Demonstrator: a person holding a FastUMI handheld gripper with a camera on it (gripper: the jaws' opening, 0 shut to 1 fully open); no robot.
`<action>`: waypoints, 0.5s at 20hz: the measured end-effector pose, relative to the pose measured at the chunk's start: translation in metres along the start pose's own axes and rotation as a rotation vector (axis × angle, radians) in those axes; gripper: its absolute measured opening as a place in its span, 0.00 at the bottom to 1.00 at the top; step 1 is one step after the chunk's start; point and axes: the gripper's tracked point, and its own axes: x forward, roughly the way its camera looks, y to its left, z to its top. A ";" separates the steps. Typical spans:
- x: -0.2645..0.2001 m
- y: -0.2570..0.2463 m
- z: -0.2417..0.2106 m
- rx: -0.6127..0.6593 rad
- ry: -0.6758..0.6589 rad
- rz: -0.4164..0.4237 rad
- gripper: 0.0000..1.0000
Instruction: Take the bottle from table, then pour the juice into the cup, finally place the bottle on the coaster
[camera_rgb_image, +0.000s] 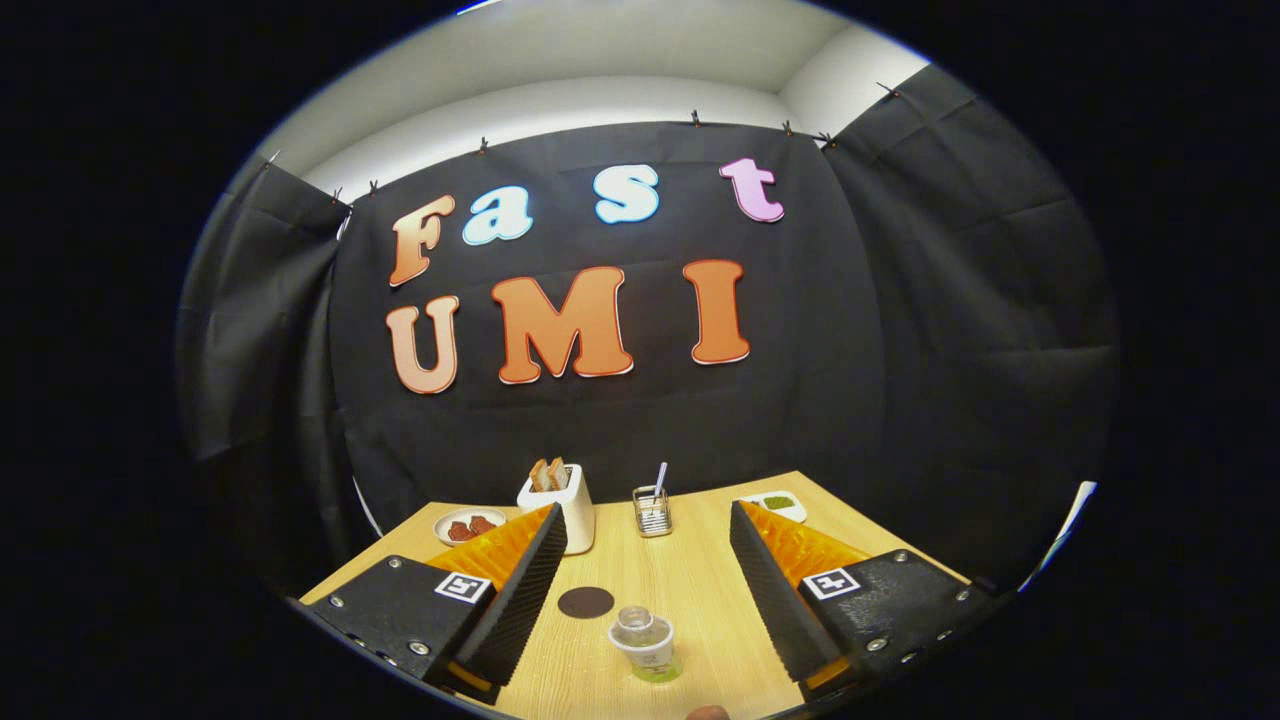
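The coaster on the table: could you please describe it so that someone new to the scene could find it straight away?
Start from the wooden table and the open gripper reaching over it. Between the fingers stands a small clear cup; the coaster lies just beyond it, a little toward the left finger, short of the white toaster. It is the only flat, dark, round disc there, with nothing resting on it.

The counter (700, 590) is pale wood with a fine straight grain. On it lies a dark brown round coaster (586, 602). The bottle (645, 645) is clear with a white label and green juice at its base. A white toaster (565, 510) holds browned bread. A white plate (468, 524) carries something red.
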 end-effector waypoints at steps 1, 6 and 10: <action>0.005 0.001 -0.010 0.001 0.015 -0.001 0.98; 0.021 0.004 -0.073 -0.077 0.102 -0.031 0.98; 0.024 0.000 -0.118 -0.112 0.191 -0.045 0.98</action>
